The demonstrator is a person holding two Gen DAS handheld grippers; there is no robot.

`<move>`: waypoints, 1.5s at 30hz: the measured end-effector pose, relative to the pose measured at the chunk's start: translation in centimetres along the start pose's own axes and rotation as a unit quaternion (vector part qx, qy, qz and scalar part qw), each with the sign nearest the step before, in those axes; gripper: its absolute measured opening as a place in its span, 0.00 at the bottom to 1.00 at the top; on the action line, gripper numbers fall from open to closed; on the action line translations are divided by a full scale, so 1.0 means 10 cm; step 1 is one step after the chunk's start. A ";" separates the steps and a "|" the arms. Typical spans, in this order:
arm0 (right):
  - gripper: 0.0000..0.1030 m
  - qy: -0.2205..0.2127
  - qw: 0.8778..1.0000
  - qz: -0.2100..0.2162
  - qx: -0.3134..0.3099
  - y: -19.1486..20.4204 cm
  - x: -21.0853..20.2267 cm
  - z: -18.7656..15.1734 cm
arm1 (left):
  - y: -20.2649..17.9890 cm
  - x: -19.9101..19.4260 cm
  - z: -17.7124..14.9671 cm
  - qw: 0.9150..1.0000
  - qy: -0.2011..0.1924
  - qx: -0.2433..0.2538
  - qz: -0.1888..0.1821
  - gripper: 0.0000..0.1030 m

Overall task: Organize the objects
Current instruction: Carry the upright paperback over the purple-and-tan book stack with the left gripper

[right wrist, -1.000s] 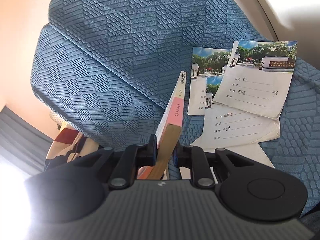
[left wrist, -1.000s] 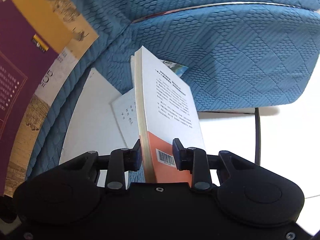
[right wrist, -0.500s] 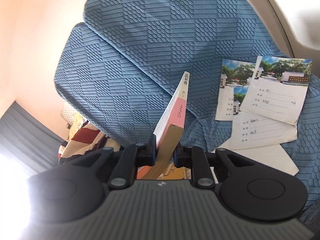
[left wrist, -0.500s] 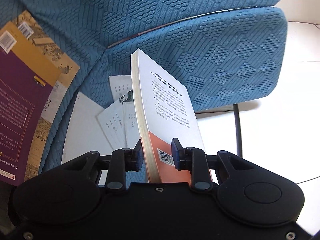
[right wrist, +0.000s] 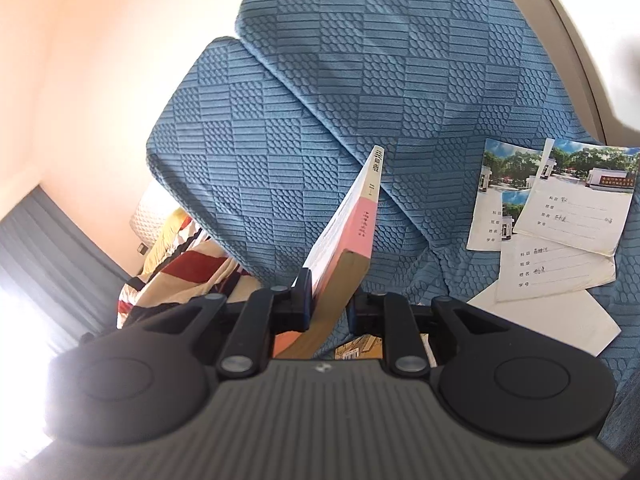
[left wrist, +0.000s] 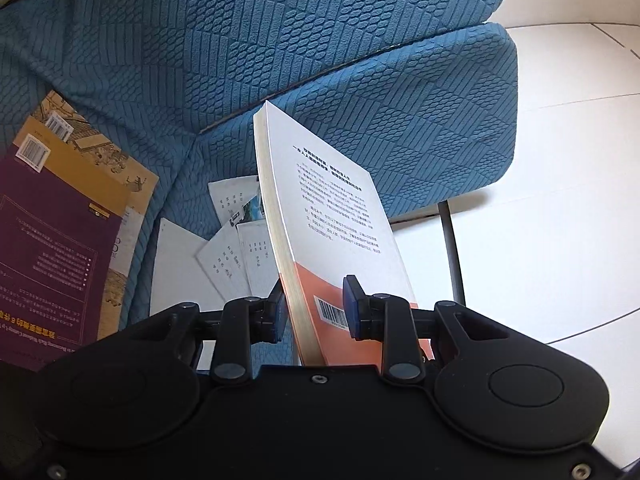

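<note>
My left gripper (left wrist: 314, 306) is shut on a white and orange paperback book (left wrist: 332, 216), held edge-up above a blue sofa (left wrist: 360, 80). My right gripper (right wrist: 329, 298) is shut on the same book (right wrist: 352, 224), seen spine-on with a pink and white spine. Several school notebooks with photo covers (right wrist: 560, 216) lie on the sofa seat; they also show in the left wrist view (left wrist: 236, 240), partly hidden behind the book. A purple and yellow book (left wrist: 60, 232) lies on the seat at the left.
A white sheet of paper (right wrist: 560, 316) lies under the notebooks. White tiled floor (left wrist: 540, 220) and a black sofa leg (left wrist: 452, 248) lie right of the sofa. A striped blanket (right wrist: 180, 264) and grey curtains (right wrist: 48, 248) lie beyond the sofa's far end.
Both grippers have risen and drawn back with the book. More of the sofa, the notebooks and the purple book has come into view.
</note>
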State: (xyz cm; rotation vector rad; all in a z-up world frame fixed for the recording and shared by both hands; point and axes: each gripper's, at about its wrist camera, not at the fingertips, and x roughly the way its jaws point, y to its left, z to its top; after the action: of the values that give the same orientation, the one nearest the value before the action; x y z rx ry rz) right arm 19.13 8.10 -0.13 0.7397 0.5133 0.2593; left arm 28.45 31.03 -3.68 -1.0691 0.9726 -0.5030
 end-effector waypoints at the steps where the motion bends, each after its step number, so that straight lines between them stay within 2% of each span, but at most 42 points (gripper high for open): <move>1: 0.20 0.002 1.000 0.001 0.003 0.01 0.02 -0.03 | 0.04 -0.03 0.01 1.000 0.001 -0.002 -0.001 0.26; 12: 0.20 0.032 0.999 0.004 0.012 0.09 0.25 -0.51 | 0.50 -0.38 0.08 1.000 0.000 -0.011 0.021 0.26; 17: 0.22 0.064 0.998 -0.001 0.011 0.06 0.38 -0.75 | 0.77 -0.47 0.06 0.999 0.006 -0.024 0.040 0.25; 26: 0.22 0.104 0.994 -0.024 0.028 -0.09 0.56 -1.08 | 1.25 -0.48 -0.06 0.995 0.018 -0.052 0.078 0.25; 31: 0.22 0.122 0.991 -0.023 0.040 -0.24 0.62 -1.22 | 1.45 -0.44 -0.15 0.993 0.024 -0.062 0.096 0.24; 39: 0.22 0.127 0.990 -0.019 0.050 -0.32 0.73 -1.34 | 1.56 -0.44 -0.16 0.992 0.015 -0.058 0.113 0.24; 45: 0.22 0.143 0.985 -0.006 0.093 -0.49 0.83 -1.47 | 1.85 -0.43 -0.18 0.989 0.007 -0.102 0.111 0.25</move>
State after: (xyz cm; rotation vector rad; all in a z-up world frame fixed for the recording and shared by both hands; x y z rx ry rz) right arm 18.61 16.36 -15.70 0.8862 0.8219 0.3119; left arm 22.95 41.33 -18.80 -1.1237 1.1592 -0.2321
